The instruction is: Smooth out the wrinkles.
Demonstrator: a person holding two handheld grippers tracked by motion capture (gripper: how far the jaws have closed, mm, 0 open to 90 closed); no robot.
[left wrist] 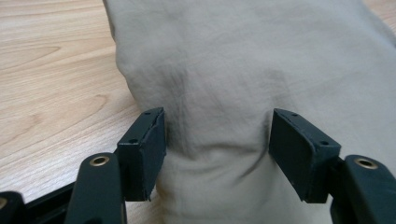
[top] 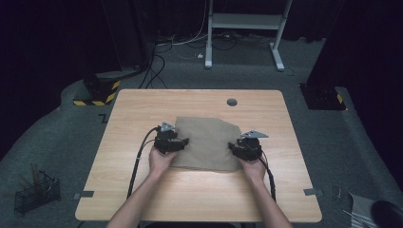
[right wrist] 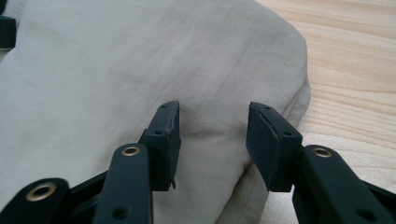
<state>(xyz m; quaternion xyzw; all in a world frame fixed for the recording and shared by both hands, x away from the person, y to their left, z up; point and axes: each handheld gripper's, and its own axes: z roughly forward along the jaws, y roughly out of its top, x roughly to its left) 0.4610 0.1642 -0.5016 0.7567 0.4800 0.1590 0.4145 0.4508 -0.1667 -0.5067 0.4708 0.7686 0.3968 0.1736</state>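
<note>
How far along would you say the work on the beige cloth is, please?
Done: the beige folded cloth lies flat on the light wooden table, apparently already folded. In hand: the left gripper and right gripper sit over its near corners, jaws open, with fabric between them. Left: closing on the cloth and, probably, folding it further.
</note>
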